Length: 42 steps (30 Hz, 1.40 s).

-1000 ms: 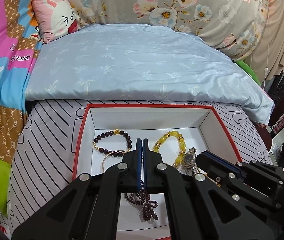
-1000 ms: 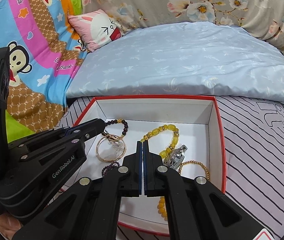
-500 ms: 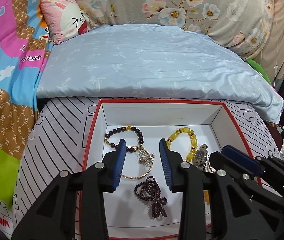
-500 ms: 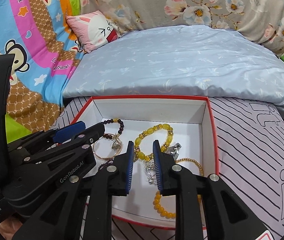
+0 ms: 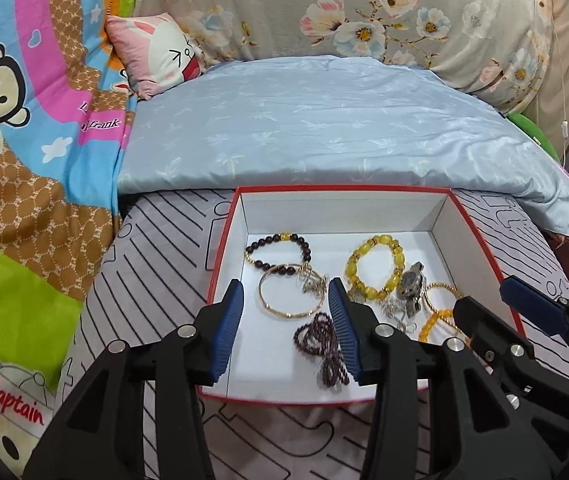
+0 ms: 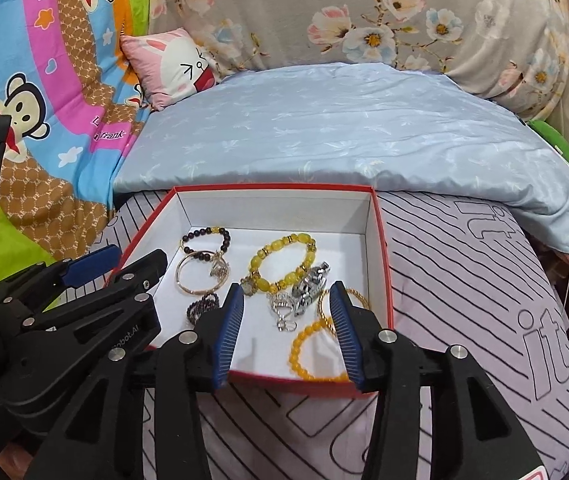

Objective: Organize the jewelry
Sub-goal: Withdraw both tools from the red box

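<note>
Left wrist view: the left gripper hangs over the near edge of the box, jaws spread wide and holding nothing. Between them in the lower centre of the frame lie a gold bangle and, nearer the right finger, a dark purple bead string. A dark bead bracelet overlaps the bangle's upper rim, and a small silver charm rests on it. Closing here would likely catch bangle and charm together, or drag the overlapping bracelet along.

Right wrist view: the right gripper is likewise wide open and empty, low in the frame above the box's near right corner. Framed between its fingers are a silver chain, a watch and an orange bead bracelet; a yellow bead bracelet lies just beyond, touching the pile. The chain appears tangled with the watch, so lifting one piece risks hauling the rest out. The left gripper sits close at left; both tools working one small box could collide.
</note>
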### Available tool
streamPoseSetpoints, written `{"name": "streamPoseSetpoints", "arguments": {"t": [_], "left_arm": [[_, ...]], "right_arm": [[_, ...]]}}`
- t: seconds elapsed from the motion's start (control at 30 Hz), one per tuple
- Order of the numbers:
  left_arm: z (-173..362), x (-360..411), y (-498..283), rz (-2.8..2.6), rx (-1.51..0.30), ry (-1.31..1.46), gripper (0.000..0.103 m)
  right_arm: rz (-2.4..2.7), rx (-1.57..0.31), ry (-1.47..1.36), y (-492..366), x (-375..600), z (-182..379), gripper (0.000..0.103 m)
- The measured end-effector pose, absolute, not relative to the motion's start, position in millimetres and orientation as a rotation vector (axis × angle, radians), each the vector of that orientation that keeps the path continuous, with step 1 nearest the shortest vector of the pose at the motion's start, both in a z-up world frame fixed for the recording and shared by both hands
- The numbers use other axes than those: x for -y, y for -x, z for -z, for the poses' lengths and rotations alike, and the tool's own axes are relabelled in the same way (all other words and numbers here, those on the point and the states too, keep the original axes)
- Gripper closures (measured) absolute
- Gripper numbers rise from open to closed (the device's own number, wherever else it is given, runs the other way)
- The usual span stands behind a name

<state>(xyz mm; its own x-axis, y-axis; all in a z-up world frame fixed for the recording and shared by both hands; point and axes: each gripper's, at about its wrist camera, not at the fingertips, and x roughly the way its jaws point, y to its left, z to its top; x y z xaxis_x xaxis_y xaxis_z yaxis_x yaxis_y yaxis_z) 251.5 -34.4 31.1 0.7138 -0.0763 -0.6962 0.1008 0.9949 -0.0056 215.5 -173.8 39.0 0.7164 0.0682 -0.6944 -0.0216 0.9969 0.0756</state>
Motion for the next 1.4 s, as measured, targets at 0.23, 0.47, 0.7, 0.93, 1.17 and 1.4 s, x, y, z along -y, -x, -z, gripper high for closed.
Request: {"name": "streamPoseSetpoints", "arguments": {"t": [0.23,0.47,0.7,0.93,1.17,1.4], "left_arm": [[-32,34,-227,0.082,-0.780,-0.035,0.060],[-33,37,-204,0.069,-0.780,-0.044,0.060],[-32,38,-186,0.058,-0.781,-0.046,0.060],[-32,36,-173,0.047,-0.779,-0.050,0.060],[-34,31,-160,0.031,-0.767,-0.044,0.060],[-34,26,-148,0.005,-0.762,-0.044,0.052]], "right_arm": [[-0.021,-0.773,-0.073,-190,176,-39,0.052],[0.007,-0.771,-0.069,-167,177,-39,0.049],[0.030,-0.767,-0.066,-150,177,-38,0.049],[0.034,-0.770,-0.080,-138,177,-36,0.049],[0.045,-0.758,-0.085,-125,175,-39,0.044],[0.057,-0.753,-0.082,-114,172,-39,0.042]]}}
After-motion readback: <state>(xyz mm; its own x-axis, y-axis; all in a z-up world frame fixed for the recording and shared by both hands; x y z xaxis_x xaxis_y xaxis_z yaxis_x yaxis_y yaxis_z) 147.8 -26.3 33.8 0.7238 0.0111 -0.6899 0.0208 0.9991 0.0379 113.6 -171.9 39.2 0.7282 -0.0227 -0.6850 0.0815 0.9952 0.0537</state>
